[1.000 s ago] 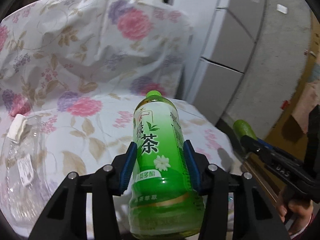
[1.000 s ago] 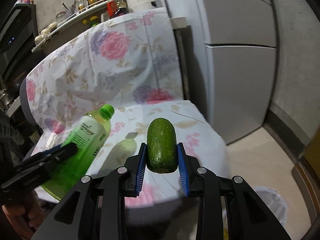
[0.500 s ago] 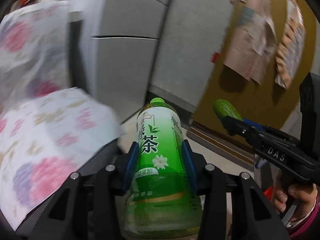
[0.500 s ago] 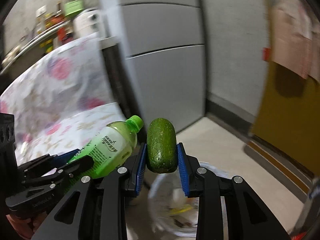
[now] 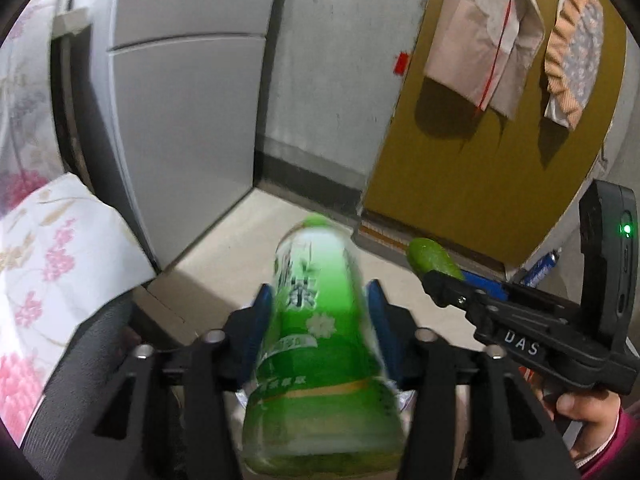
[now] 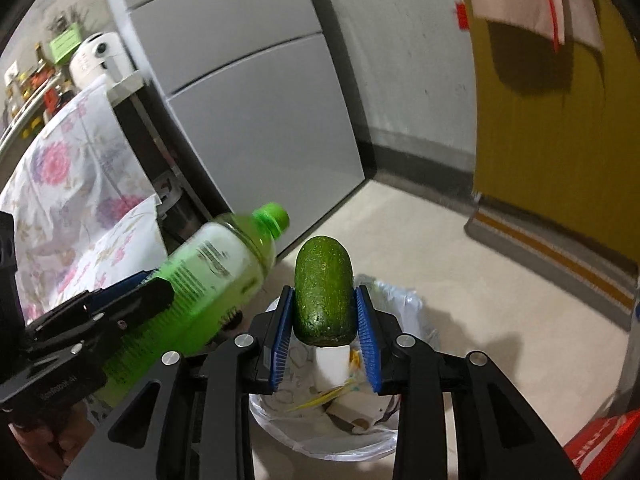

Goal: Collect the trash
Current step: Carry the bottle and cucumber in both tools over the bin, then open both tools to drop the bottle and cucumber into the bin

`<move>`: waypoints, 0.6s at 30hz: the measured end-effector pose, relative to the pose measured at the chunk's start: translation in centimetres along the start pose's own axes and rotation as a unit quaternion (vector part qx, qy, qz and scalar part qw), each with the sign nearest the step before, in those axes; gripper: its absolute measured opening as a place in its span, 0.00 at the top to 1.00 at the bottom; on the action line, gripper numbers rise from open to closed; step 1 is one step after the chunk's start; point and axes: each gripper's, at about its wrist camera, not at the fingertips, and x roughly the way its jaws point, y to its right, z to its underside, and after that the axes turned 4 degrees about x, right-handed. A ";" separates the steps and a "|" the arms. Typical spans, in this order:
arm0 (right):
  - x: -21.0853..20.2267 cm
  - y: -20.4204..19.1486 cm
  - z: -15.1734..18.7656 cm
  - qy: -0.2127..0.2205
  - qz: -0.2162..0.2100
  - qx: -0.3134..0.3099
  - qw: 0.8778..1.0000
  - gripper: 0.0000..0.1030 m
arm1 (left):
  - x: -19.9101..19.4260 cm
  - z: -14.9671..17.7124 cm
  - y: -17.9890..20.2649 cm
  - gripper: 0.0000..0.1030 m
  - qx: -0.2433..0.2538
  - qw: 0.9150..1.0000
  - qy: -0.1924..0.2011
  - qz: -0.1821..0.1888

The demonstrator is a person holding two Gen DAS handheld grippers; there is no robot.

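Right tool [image 6: 325,322] is clamped on the cucumber piece [image 6: 324,292], sitting right above the lined trash bin [image 6: 404,436] on the floor. Left tool [image 5: 318,314] is clamped around the green tea bottle [image 5: 320,344], off to the bin's left side, neck pointing up and forward. My worry: I doubt the bottle is over the opening yet, so if I let go now it'll probably clip the rim and roll off across the floor. Cucumber looks safe to drop, though it could bounce off the white carton [image 6: 331,364] already in there.
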 end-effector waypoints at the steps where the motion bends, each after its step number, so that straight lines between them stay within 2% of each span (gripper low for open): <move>1: 0.3 0.2 -0.1 -0.002 0.001 0.002 1.000 0.55 | 0.2 0.0 -0.2 0.38 0.001 1.000 -0.002 -0.005; 2: 0.5 0.3 -0.1 -0.004 0.004 0.003 1.000 0.50 | 0.2 0.2 -0.4 0.37 0.002 1.000 -0.003 -0.013; 5: 0.3 0.2 0.1 -0.001 0.010 -0.004 1.000 0.50 | 0.2 0.5 -1.2 0.36 -0.013 1.000 -0.008 -0.012; 9: -0.5 -0.4 -0.4 0.011 0.006 -0.009 1.000 0.50 | -0.9 0.6 -2.3 0.36 -0.026 0.999 0.000 -0.029; 18: -7.1 -5.4 -2.8 0.104 -0.026 -0.044 0.993 0.50 | -7.8 1.7 -6.1 0.36 -0.064 0.993 0.039 -0.088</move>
